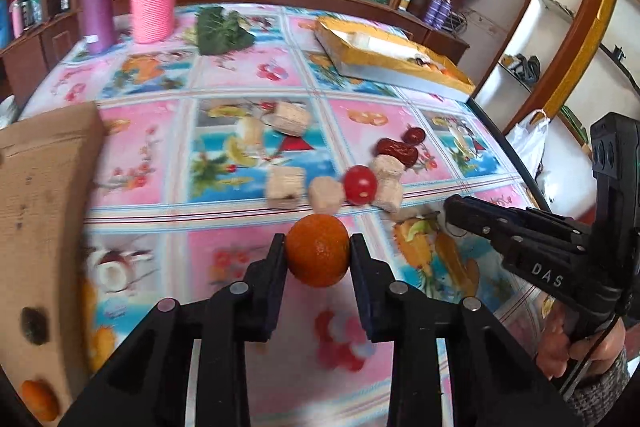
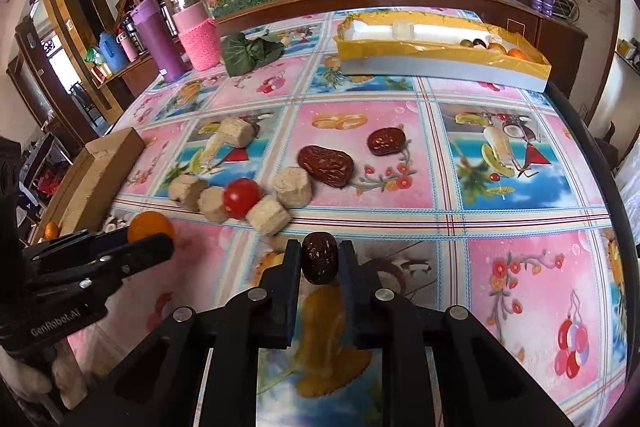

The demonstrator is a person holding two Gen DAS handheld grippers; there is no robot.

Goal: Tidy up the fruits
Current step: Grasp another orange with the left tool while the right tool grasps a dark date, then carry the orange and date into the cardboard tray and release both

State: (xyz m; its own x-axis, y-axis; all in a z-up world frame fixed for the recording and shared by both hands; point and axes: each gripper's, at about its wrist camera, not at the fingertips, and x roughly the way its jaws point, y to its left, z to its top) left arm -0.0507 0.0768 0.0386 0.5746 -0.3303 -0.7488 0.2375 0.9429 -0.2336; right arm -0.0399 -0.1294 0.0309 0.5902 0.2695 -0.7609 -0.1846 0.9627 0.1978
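The left gripper (image 1: pixel 318 241) is clamped on a small orange (image 1: pixel 318 250), its pads pressing the fruit's two sides near the widest part, likely because a round fruit would slip from a grip further out. The right gripper (image 2: pixel 320 247) pinches a dried red date (image 2: pixel 319 257) across its narrow width, with the date standing on end between the pads. Both fruits sit low over the patterned tablecloth (image 2: pixel 500 187), at the near edge of the table.

Just beyond the fingers lies a loose cluster: a cherry tomato (image 2: pixel 241 197) wedged among several beige snack blocks (image 2: pixel 292 186), with two more dates (image 2: pixel 326 165) behind. These appear still unsorted.

Further out, a yellow-lined tray (image 2: pixel 440 65) at the far right already holds some fruit at one end, and a cardboard box (image 1: pixel 40 207) on the left holds another orange, which suggests these two serve as sorting destinations.
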